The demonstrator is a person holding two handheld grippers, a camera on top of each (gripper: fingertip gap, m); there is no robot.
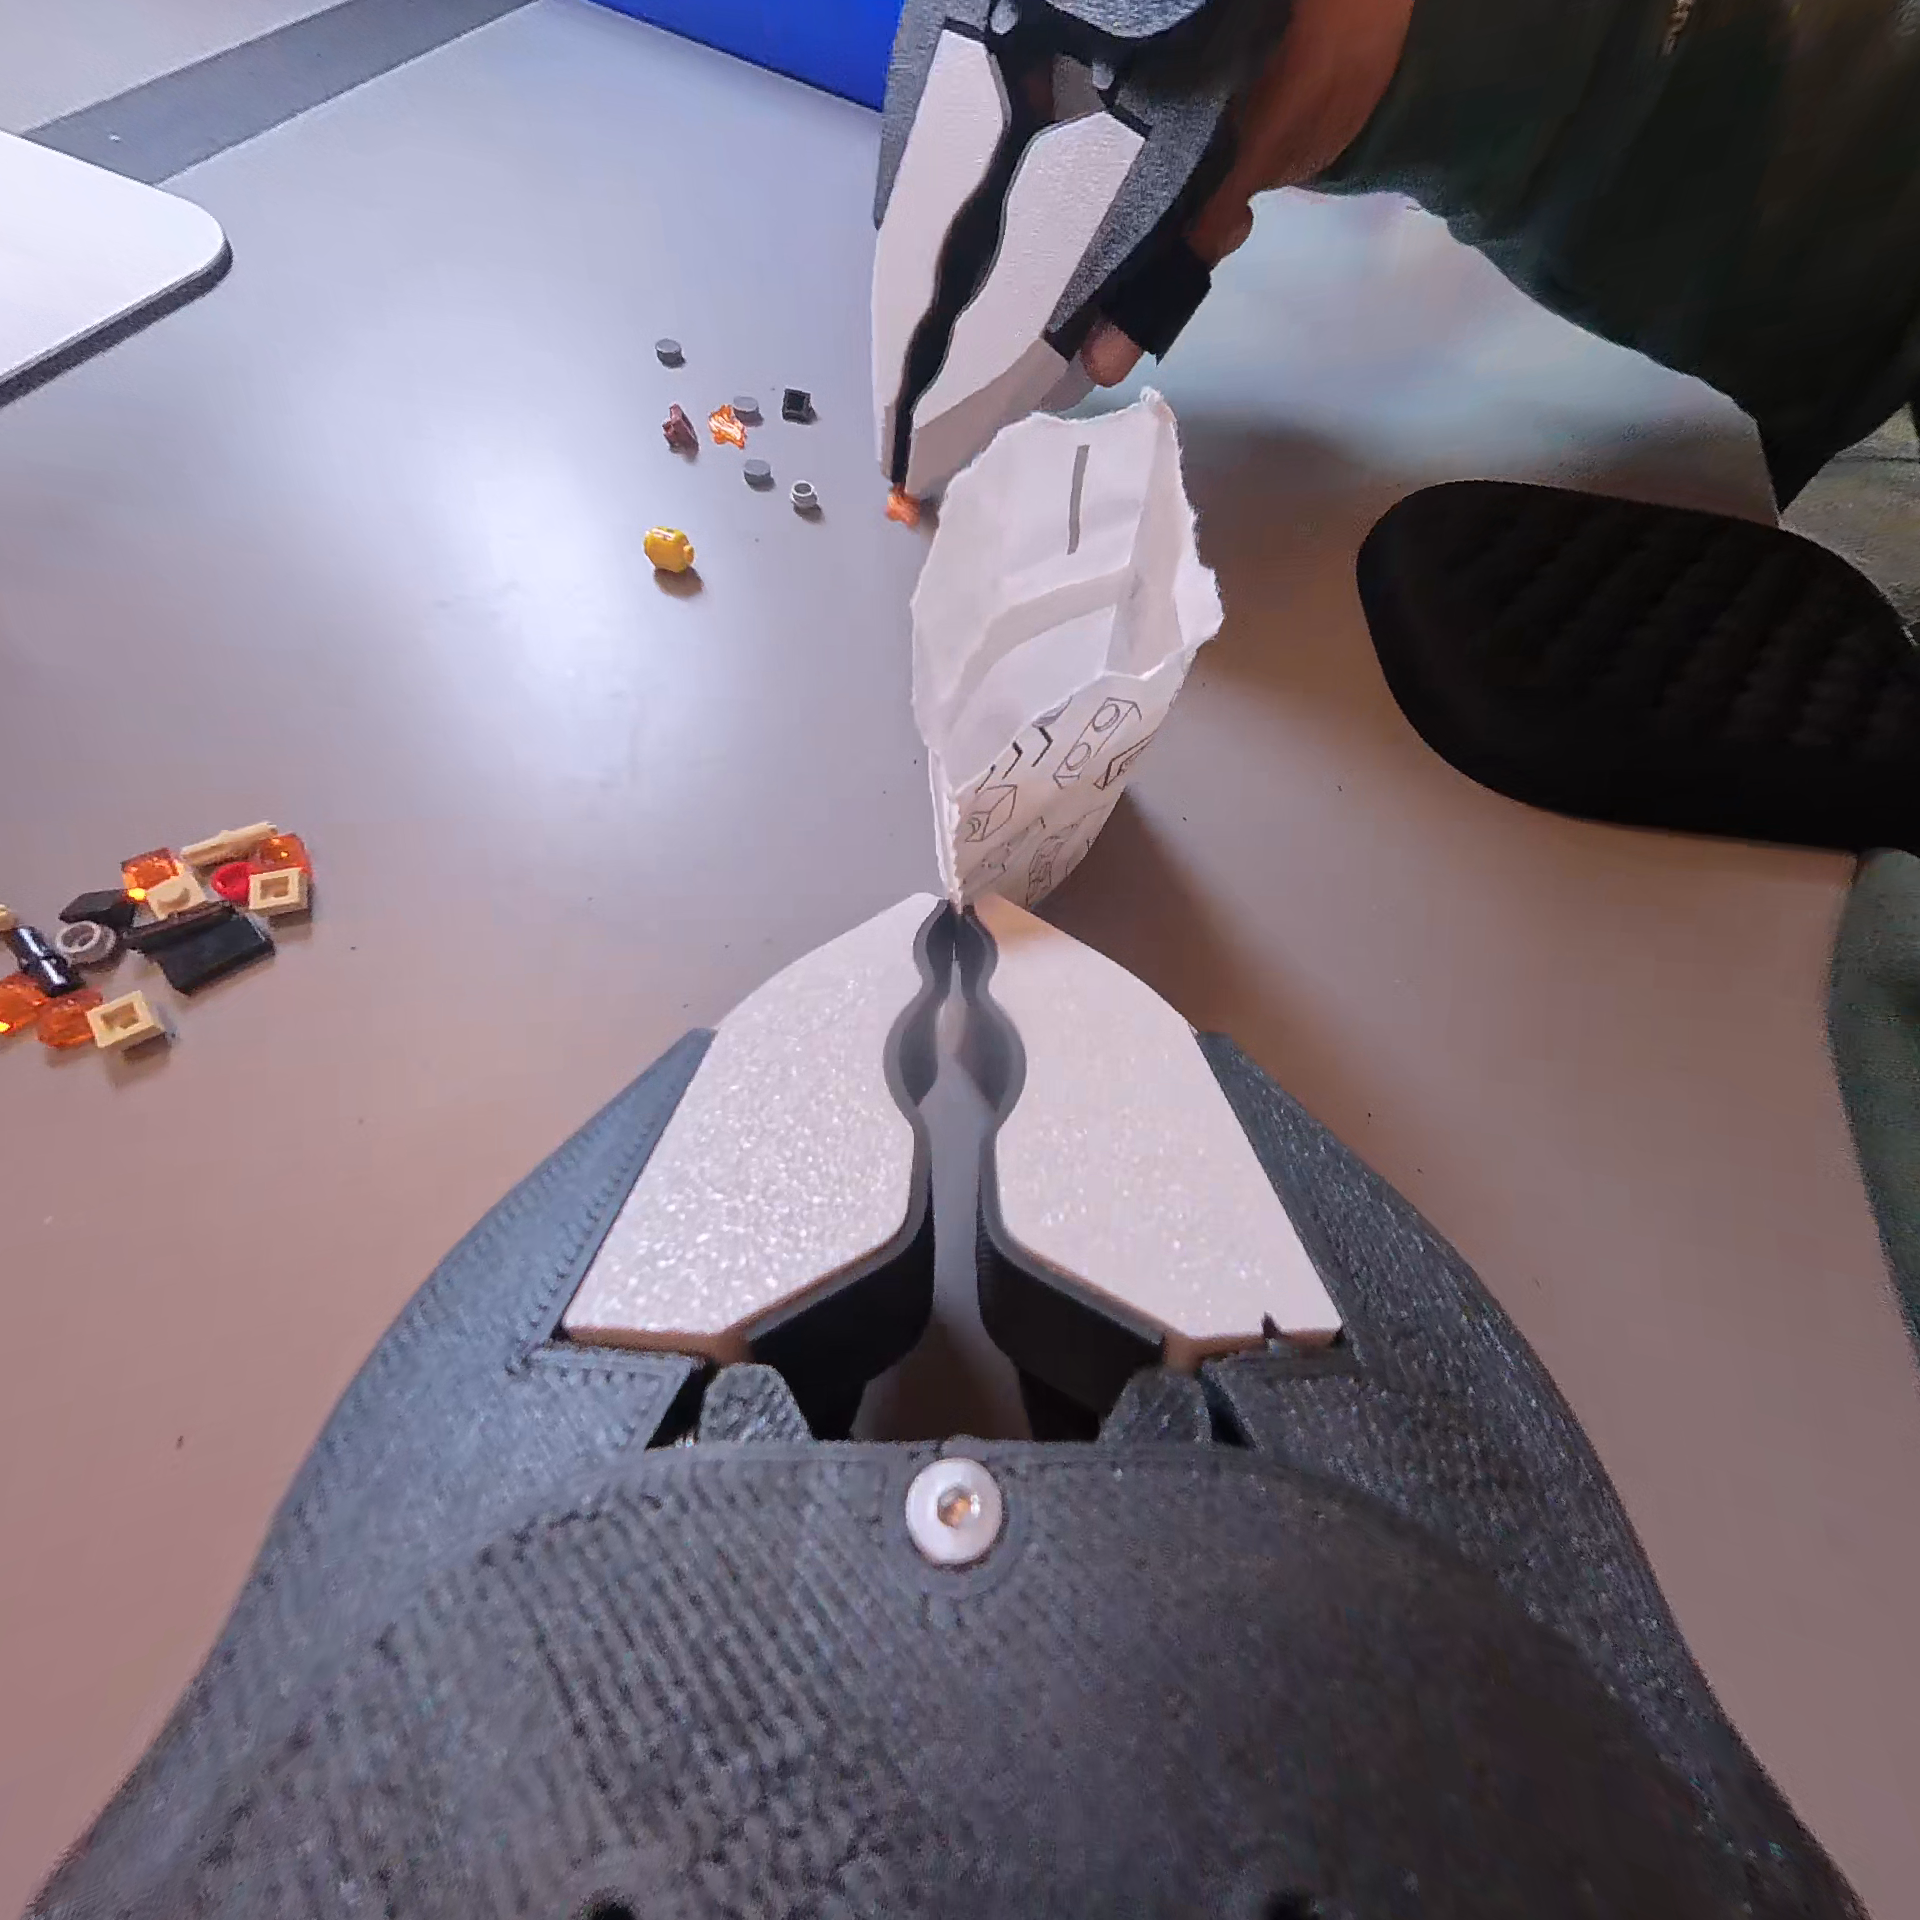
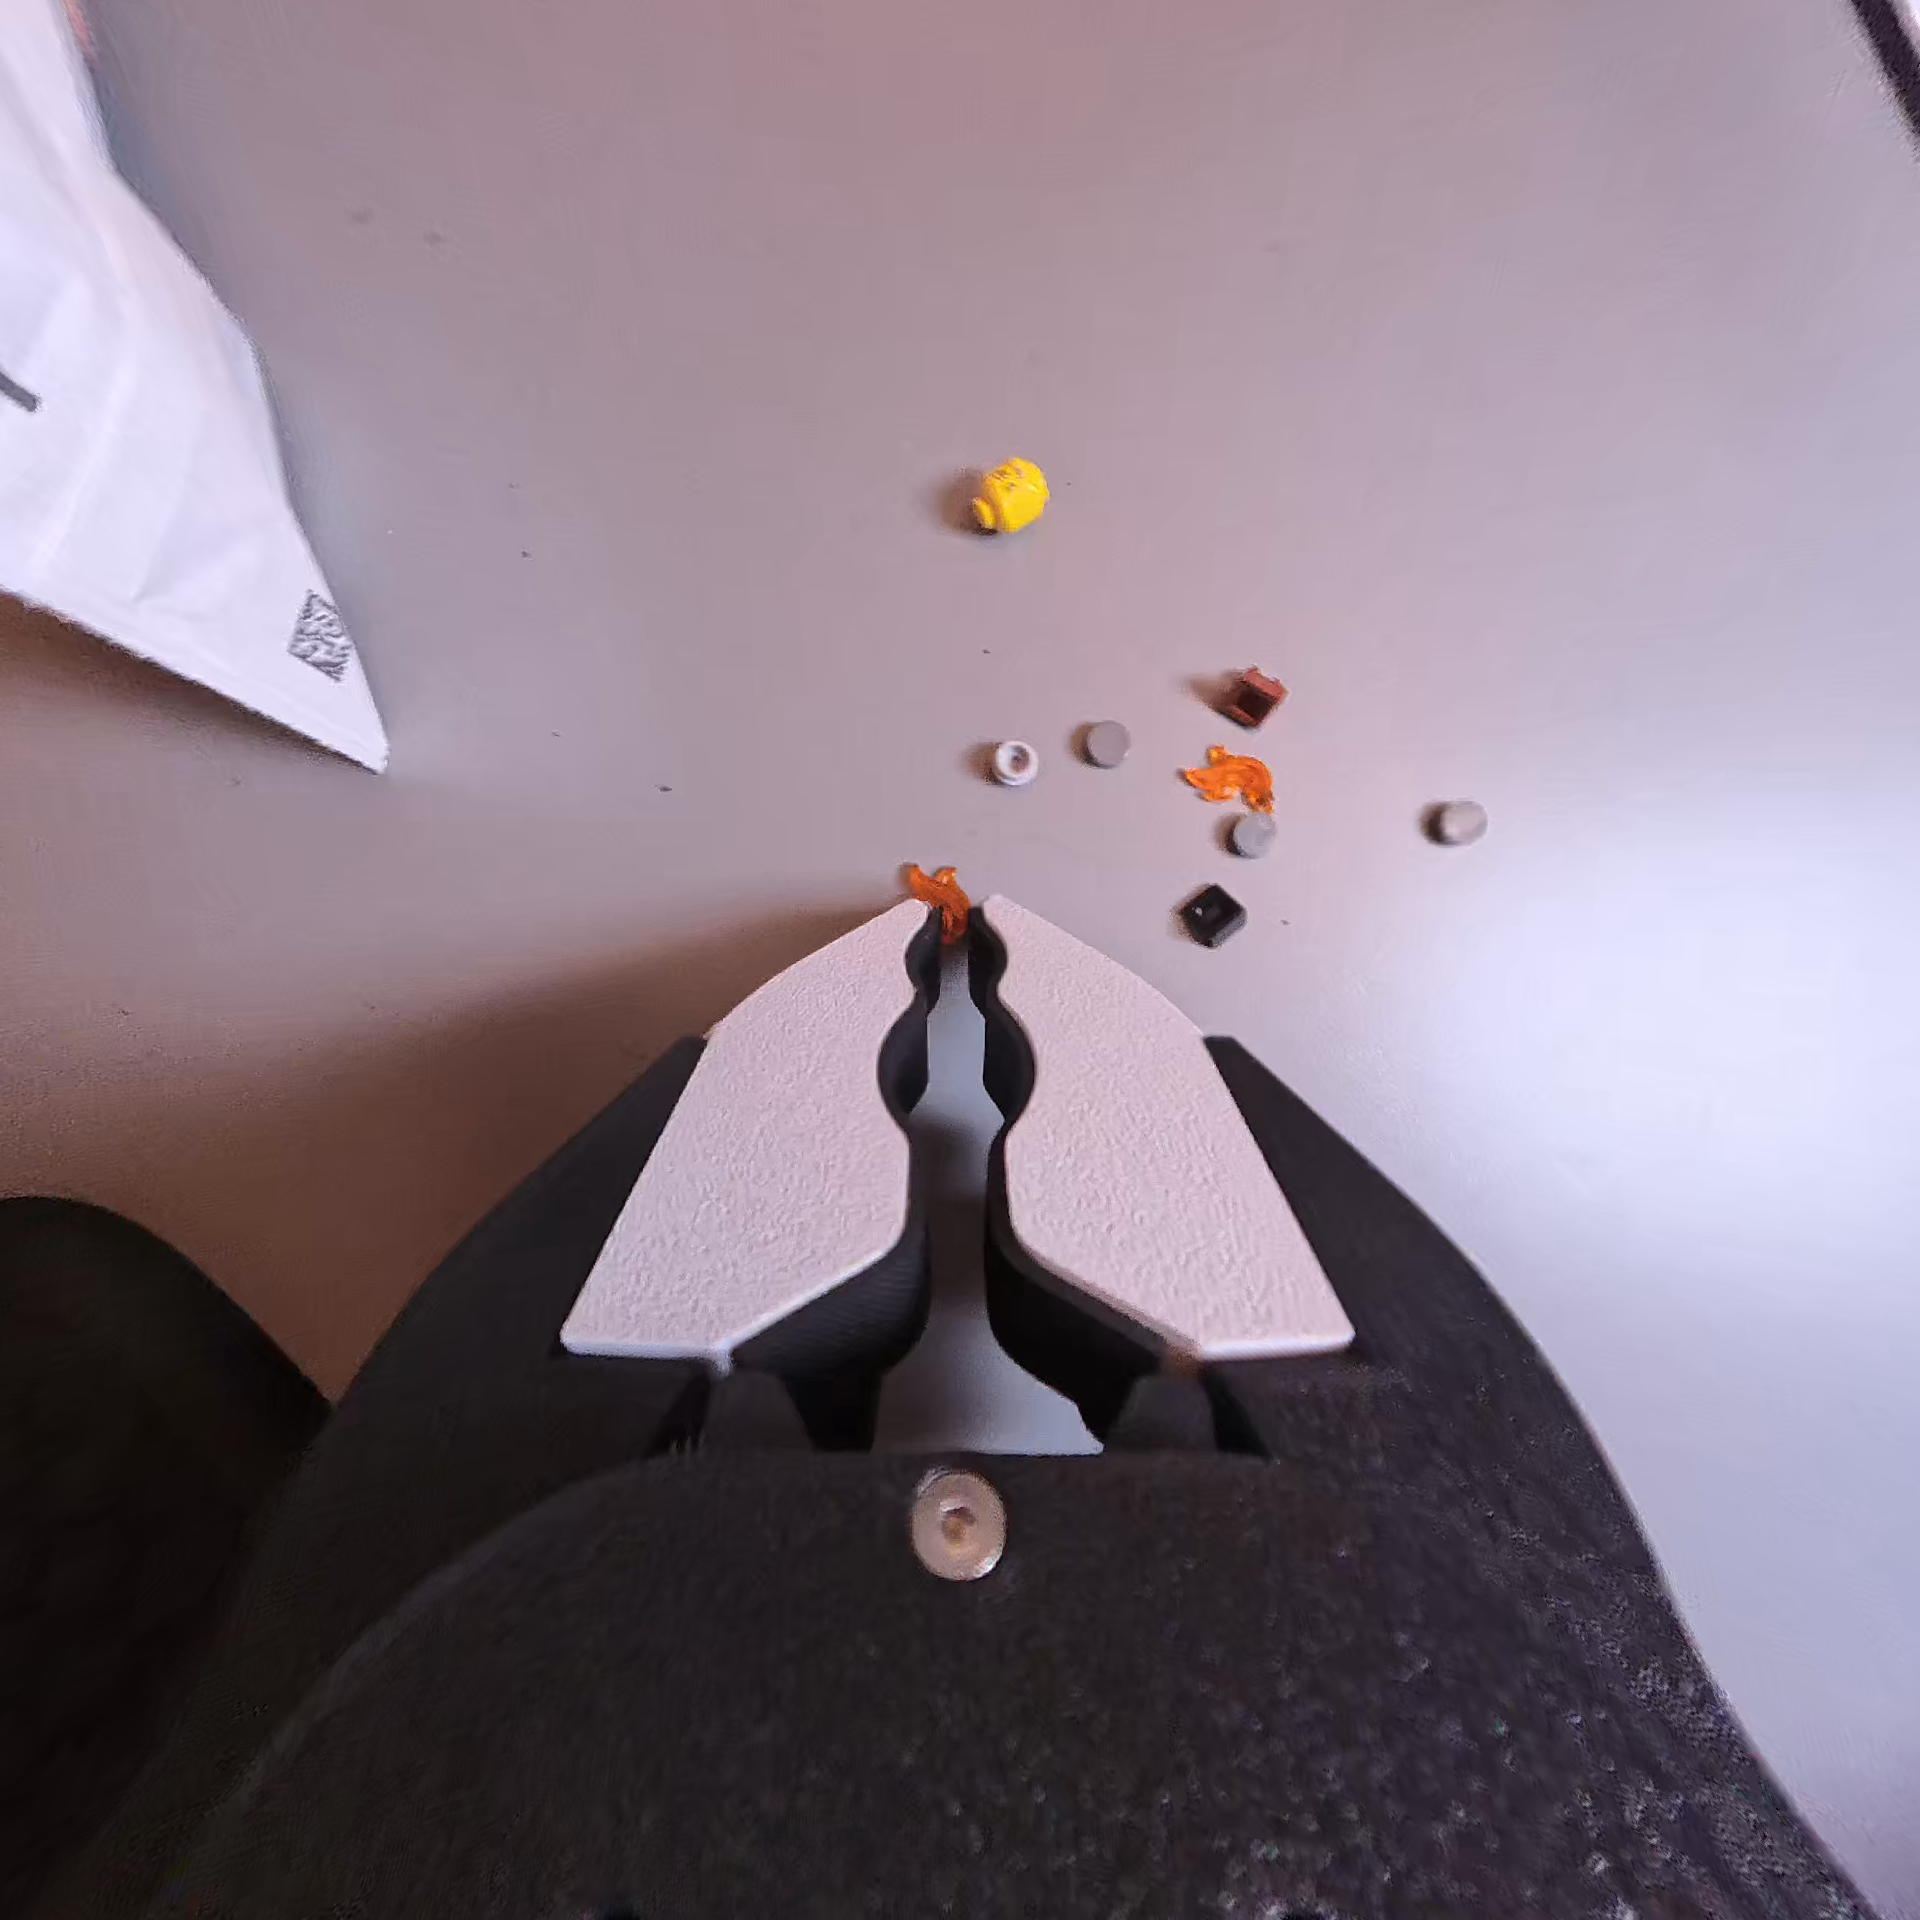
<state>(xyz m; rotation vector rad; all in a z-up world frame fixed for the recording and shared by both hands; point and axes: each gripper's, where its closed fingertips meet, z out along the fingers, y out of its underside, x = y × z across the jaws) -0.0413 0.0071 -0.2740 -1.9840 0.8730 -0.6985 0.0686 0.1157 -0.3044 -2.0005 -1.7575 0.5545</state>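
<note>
The work surface is a smooth grey-brown tabletop (image 1: pixel 468 644) with a matte finish, carrying soft sheen from overhead light toward its far side. A darker grey band (image 1: pixel 260 94) crosses the far left corner. A blue panel (image 1: pixel 790 42) stands at the far edge. Beyond the right edge, a black mesh chair seat (image 1: pixel 1642 665) is visible.

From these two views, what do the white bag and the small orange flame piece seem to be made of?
White bag: likely thin matte paper, creased, with a ragged torn top edge; left gripper pinches its corner. Orange flame piece: seemingly translucent glossy plastic, light glows through it; it sits between the right gripper's fingertips.
</note>
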